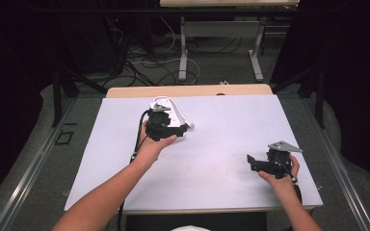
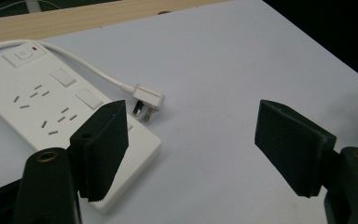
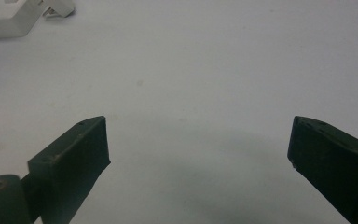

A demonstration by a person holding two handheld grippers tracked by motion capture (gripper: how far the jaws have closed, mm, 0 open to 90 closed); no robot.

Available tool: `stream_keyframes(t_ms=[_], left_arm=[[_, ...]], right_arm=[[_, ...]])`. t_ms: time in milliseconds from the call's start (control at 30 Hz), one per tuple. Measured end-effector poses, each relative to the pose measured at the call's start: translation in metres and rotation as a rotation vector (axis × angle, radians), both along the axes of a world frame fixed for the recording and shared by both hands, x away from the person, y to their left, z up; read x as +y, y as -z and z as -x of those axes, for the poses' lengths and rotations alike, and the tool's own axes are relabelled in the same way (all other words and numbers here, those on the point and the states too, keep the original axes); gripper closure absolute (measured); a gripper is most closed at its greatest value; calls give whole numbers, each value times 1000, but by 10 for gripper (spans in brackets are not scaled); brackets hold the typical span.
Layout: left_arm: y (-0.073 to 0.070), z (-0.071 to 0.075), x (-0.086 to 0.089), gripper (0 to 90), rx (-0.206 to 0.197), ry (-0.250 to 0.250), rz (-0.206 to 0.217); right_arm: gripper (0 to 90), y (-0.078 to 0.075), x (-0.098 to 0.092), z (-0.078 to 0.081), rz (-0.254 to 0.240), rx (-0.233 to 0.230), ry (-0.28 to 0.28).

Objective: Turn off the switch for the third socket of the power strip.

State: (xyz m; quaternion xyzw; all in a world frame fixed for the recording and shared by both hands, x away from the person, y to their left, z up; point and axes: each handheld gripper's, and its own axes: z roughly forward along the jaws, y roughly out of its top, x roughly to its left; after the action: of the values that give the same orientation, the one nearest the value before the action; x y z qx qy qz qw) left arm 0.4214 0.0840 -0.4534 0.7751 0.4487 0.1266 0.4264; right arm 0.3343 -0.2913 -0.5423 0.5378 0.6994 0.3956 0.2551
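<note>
A white plastic power strip (image 2: 51, 109) with a rocker switch and several socket faces lies flat on the white-topped desk (image 1: 212, 139), toward the desk's far edge and left of its middle. Its white cable (image 2: 81, 63) loops out from the switch end and runs along the strip's side to a white three-pin plug (image 2: 147, 100), which lies on the desk surface just beside the strip, prongs turned toward it.

The left hand-held gripper (image 2: 193, 149) hangs over the near end of the power strip, its two black jaws spread wide apart with nothing between them. In the left gripper view one jaw overlaps the strip's near corner while the other stands over bare desk, well to the side of the plug. From the high view the person's left hand (image 1: 154, 144) grips this tool just on the near side of the strip.

The right hand-held gripper (image 1: 251, 161) sits well apart from the power strip, near the desk's right front corner, held by the right hand (image 1: 282, 178). Its jaws are likewise open wide and empty over bare desk; the right gripper view catches the strip's corner (image 3: 4, 16) far off at the upper left.
</note>
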Motion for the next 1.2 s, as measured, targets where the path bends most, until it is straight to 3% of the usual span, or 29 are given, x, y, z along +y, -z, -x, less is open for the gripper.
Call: stream_keyframes(t_ms=[533,867,1200], left_arm=[[-7,-30,-18,374,-1,-45,-37],[-4,-44,-24,387,5,-63,-63],[3,-58,-24,429,48,-109,-85]], right_arm=[[47,2,0,-1,6,4,-9],[47,3,-1,-2,1,10,-9],[49,4,-1,-2,2,18,-14]])
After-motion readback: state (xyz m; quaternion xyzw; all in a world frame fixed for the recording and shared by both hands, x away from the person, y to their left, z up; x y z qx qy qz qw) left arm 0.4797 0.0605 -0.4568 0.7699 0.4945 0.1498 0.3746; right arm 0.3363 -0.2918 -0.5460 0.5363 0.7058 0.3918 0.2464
